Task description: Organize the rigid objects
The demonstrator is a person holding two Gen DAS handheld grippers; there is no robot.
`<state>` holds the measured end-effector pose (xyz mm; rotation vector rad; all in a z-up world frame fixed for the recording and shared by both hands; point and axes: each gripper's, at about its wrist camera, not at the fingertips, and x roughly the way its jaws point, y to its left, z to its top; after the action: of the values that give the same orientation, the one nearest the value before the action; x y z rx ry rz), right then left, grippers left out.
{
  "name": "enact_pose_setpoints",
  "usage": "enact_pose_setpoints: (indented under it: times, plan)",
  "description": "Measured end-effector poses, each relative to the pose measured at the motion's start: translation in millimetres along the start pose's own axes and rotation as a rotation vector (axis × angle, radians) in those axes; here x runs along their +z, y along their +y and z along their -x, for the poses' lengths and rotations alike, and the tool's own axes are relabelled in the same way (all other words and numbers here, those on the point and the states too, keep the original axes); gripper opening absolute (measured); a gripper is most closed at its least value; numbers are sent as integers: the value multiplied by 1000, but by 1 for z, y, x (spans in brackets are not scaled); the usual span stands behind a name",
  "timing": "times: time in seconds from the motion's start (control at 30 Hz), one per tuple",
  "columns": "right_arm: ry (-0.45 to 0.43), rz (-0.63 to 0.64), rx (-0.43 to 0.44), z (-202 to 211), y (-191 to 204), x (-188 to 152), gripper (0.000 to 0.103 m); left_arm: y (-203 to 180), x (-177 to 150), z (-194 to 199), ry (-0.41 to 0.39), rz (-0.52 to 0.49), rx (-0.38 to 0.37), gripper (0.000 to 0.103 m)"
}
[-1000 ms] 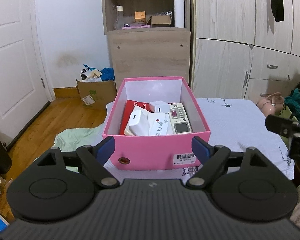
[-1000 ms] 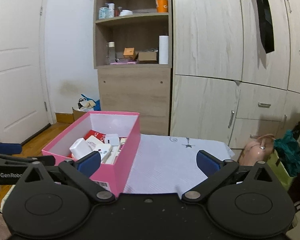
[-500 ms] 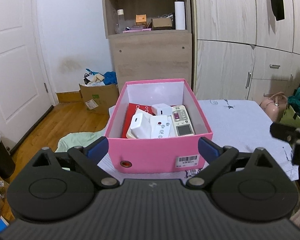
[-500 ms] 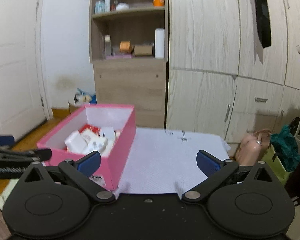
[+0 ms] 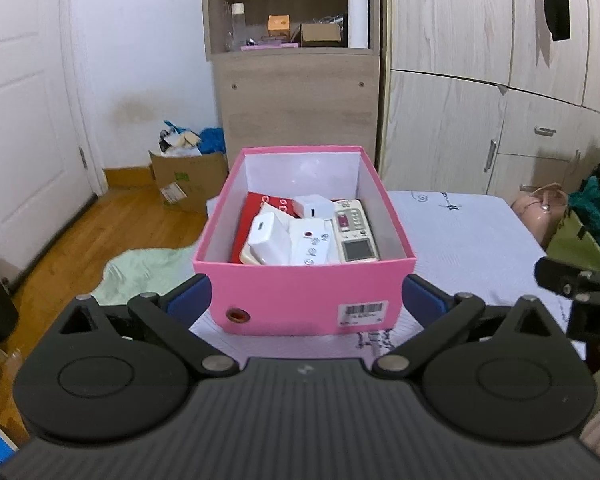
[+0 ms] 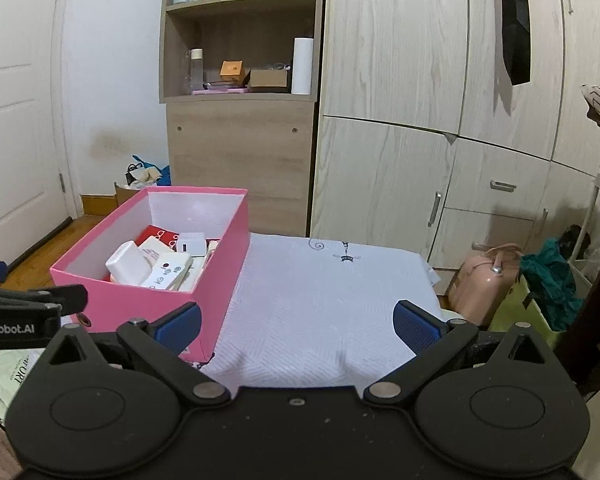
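Pink cardboard marks the target: the shoe box (image 5: 304, 304) sits on the left part of a white patterned cloth (image 6: 320, 312) over the table, already loaded. Reading its contents from left to right, a red flat packet (image 5: 256, 210) lies against the left wall, a white charger block (image 5: 270, 238) leans on it, a white remote (image 5: 310, 242) comes next, a small white adapter (image 5: 314, 206) sits behind that, and a beige remote with a screen (image 5: 354, 232) lies along the right wall.

The left gripper (image 5: 304, 298) faces the box's near wall, its jaws opening and spread past both front corners, touching nothing. Further right, the right gripper (image 6: 296, 320) hangs released over bare cloth, with 0 objects between its pads.

Sorting looks close to finished. To shift or square the box well, I would close evenly on the 2 side walls low down, gently, since thin card buckles, and keep it level so nothing slides
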<state>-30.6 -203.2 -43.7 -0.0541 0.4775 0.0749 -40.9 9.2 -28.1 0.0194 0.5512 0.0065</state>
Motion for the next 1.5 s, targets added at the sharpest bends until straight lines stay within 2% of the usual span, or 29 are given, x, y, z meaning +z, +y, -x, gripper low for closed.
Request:
enact_pose_setpoints:
  times: [0.23, 0.67, 1.1, 1.5]
  plan:
    - [-14, 30, -12, 2, 4, -2, 103, -6, -1, -4, 16, -30, 13, 103]
    - [-17, -1, -20, 4, -2, -2, 103, -5, -4, -5, 35, -44, 21, 103]
    - [-18, -23, -63, 1, -4, -5, 103, -4, -5, -5, 31, -53, 34, 103]
    - [-15, -37, -67, 0, -5, -7, 103, -4, -7, -4, 14, -56, 47, 103]
